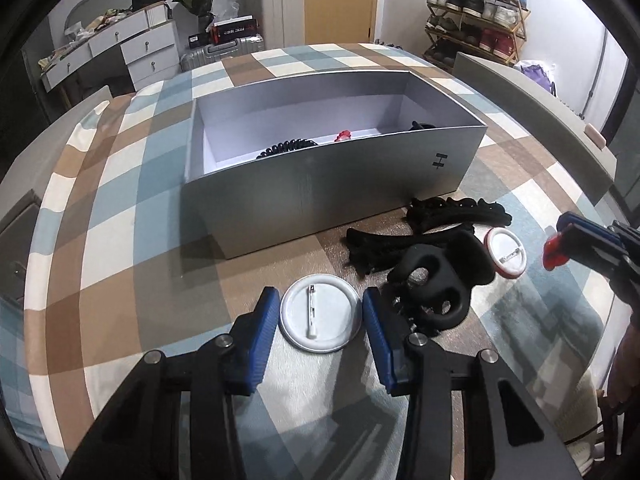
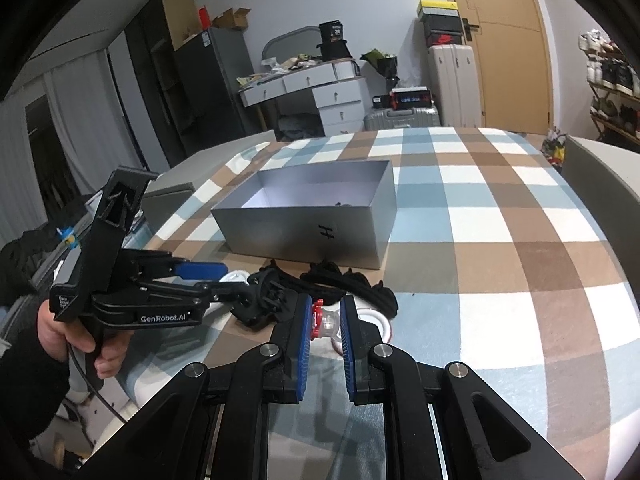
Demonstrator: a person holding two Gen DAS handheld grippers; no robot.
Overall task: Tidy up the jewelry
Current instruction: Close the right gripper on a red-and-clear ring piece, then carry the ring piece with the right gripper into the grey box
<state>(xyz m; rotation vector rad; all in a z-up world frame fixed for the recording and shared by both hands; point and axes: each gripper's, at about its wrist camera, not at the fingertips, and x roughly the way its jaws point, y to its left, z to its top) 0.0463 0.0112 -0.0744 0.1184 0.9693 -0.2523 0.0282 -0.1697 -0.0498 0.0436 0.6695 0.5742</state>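
Left wrist view: my left gripper (image 1: 320,320) spread wide around 1 badge (image 1: 319,317) lying pin-up near the box (image 1: 332,184).
My right gripper (image 2: 326,322) pinches a small red-and-clear trinket (image 2: 323,321); the badge looks light, stiff and slippery, best gripped across its rim.

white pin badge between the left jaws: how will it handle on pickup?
The white pin badge looks thin and rigid, probably light. Lying flat on the tablecloth, its low rim may slip from the open left gripper. Unlikely to roll.

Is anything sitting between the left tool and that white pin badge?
Nothing visible does. The left tool is open with the white pin badge lying between its fingers; the black hair clip sits just right of them.
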